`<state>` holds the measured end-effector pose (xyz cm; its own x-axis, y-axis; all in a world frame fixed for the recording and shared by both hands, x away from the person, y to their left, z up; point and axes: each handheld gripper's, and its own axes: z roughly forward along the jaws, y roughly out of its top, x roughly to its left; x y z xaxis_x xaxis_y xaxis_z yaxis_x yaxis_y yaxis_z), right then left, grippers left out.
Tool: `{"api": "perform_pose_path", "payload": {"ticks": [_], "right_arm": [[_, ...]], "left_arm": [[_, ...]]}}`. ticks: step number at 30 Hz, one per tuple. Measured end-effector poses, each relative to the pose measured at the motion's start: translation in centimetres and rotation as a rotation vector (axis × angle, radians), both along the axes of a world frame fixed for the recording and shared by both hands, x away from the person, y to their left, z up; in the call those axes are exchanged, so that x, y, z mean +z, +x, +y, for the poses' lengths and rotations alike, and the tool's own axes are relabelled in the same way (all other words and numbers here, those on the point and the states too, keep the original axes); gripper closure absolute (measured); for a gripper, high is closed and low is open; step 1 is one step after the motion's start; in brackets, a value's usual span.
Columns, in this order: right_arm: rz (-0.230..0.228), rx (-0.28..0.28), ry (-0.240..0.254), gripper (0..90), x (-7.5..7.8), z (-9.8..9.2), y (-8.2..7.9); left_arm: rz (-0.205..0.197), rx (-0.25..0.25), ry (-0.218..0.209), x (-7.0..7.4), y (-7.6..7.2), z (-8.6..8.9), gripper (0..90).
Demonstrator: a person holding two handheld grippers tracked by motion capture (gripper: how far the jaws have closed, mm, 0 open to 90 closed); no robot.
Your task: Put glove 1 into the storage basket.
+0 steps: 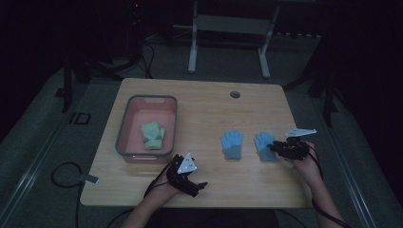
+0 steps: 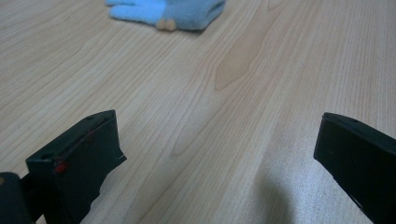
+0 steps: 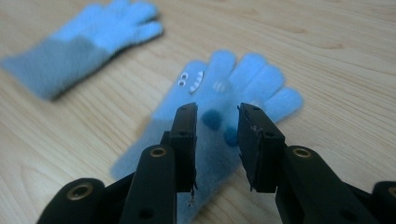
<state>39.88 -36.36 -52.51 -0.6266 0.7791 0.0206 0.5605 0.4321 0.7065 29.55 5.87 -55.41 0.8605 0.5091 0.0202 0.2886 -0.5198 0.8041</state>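
Both handheld grippers are black, the left gripper [image 1: 190, 183] topped by a grey three-cornered plate, as is the right gripper [image 1: 285, 148]. Black cables trail from each. Brass-ringed screw holes stud the right one's arms; the left's pad bears red specks.

Fuzzy blue cloth glove [image 3: 219, 121] on smooth, matt pale wood table [image 3: 336, 56].

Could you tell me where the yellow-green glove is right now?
In the high view, the yellow-green glove lies inside the pink bin on the table's left side, well apart from the two blue gloves at right.
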Motion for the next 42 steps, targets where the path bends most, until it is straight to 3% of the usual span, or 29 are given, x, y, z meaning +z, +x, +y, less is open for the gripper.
{"api": "perform_pose_path", "payload": {"ticks": [5,9,14,19,23,27,30,38,42], "right_arm": [[-0.005,0.02,-0.015,65.4,-0.4,0.3,0.8],[-0.004,0.029,0.012,63.9,-0.7,0.8,1.2],[0.01,0.04,-0.013,63.9,-2.0,1.1,1.4],[-0.001,0.042,-0.007,70.0,-2.2,0.8,1.4],[0.003,0.01,-0.016,81.5,-2.2,1.2,1.1],[0.006,-0.035,-0.013,84.7,-2.1,1.5,0.9],[0.018,-0.069,-0.008,85.6,-1.7,1.8,0.8],[-0.029,-0.122,0.024,86.0,1.4,2.7,0.3],[-0.05,-0.121,0.034,86.1,2.9,3.4,0.1]], "left_arm": [[0.0,0.0,0.003,0.0,0.0,0.0,0.3],[0.001,-0.001,0.001,0.0,0.0,0.0,0.4],[0.002,-0.001,0.002,-0.1,0.0,0.0,0.4],[0.003,0.0,0.003,-0.1,0.0,0.0,0.3],[0.001,0.001,-0.002,0.0,0.0,0.0,0.4],[-0.001,0.002,0.001,0.0,0.0,-0.1,0.3],[0.0,0.003,-0.002,0.0,0.0,-0.1,0.3],[-0.004,0.0,0.006,0.0,-0.1,-0.1,0.4],[-0.003,0.002,0.002,0.0,0.0,-0.1,0.3]]}}
